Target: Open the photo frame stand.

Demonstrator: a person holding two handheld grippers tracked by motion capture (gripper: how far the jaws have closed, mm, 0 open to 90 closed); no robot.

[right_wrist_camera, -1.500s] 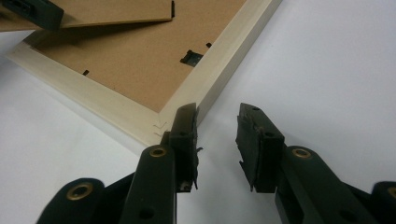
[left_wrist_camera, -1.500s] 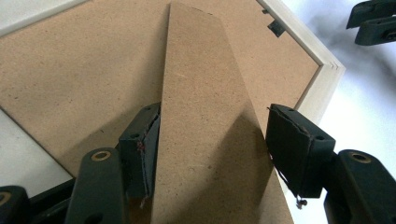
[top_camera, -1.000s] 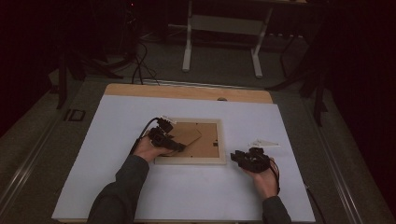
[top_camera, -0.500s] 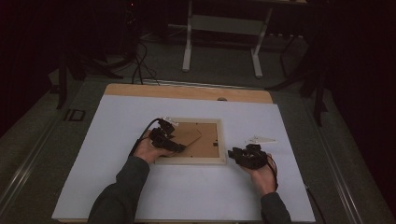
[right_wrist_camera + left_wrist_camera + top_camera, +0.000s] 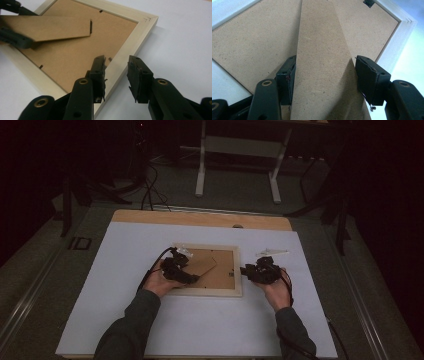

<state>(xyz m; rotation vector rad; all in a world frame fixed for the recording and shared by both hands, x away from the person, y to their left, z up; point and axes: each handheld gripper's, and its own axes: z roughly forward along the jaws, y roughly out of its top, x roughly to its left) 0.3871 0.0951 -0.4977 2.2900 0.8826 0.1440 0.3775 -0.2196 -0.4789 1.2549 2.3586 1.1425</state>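
Moved in since earlier, right hand-held gripper (image 5: 116, 75) straddles the picture frame (image 5: 140, 32) rail, jaws parted; left hand-held gripper (image 5: 324, 75) clamps its stand (image 5: 322, 50).

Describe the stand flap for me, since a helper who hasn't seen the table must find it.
On the white table a pale wooden frame lies face down near the middle, its brown backing board up. The stand flap is the long brown strip raised off that board, between the left gripper jaws. Unlike the flat board, it tapers and lifts free at one end.
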